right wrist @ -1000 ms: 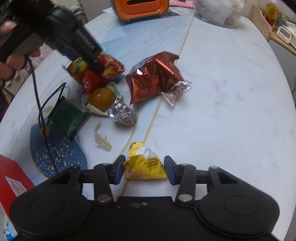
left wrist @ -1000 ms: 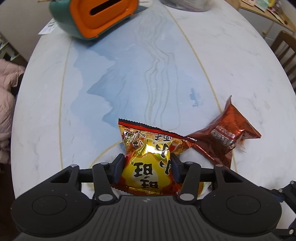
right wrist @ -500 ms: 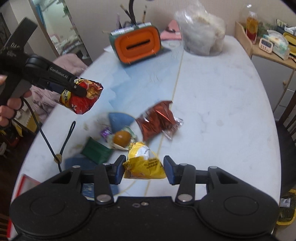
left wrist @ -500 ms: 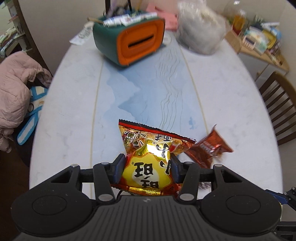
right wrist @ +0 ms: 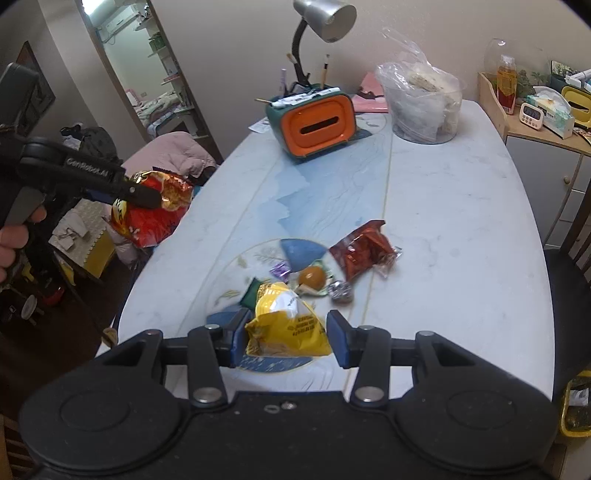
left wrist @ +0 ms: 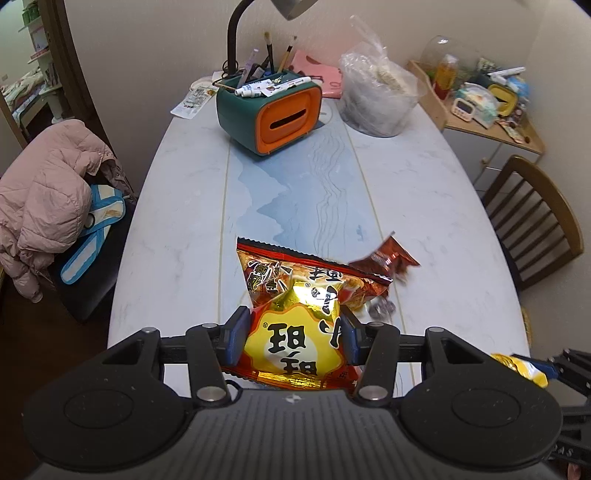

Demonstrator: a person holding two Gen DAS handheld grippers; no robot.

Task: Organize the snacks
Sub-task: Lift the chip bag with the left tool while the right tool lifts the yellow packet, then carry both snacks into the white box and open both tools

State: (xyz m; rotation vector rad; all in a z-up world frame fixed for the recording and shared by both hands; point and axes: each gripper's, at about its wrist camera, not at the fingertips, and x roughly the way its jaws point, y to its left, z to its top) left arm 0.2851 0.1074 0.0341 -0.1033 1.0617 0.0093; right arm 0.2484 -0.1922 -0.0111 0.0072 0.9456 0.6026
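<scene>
The left gripper (left wrist: 291, 334) is clamped on a red-and-gold snack bag (left wrist: 295, 314), its jaws pressing in on both flanks near the bag's lower half, and the bag hangs in the air above the table (left wrist: 177, 221). The right gripper (right wrist: 286, 336) is closed on a small yellow packet (right wrist: 286, 325), also lifted clear of the top. From the right wrist view the left gripper (right wrist: 147, 197) shows off to the side with its bag (right wrist: 151, 210) held out past the table's edge.

Both packs look light and air-puffed — soft foil that creases under the pads and offers little stiffness, with contents that would likely crush under a hard squeeze. The film is glossy, so I judge it slippery; a hold across the middle, as now, seems safer than pinching a crimped seam, which could slide or tear.

Left on the table are a crumpled brown-red wrapper (right wrist: 364, 249), a round orange sweet in clear wrap (right wrist: 312, 277), a silver foil ball (right wrist: 341, 290), a small purple wrapper (right wrist: 280, 269) and a dark green packet (right wrist: 253, 293) — 5 loose pieces clustered near each other.

The tabletop is smooth, pale marble-look with a blue band down the centre, hard and probably slick. At its far end stand an orange-and-green organiser (left wrist: 269, 110), a desk lamp (right wrist: 325, 18) and a clear plastic bag (left wrist: 376, 96). A pink jacket (left wrist: 48, 188) lies over a seat beside the table, and a wooden chair (left wrist: 535, 225) stands on the other side.
</scene>
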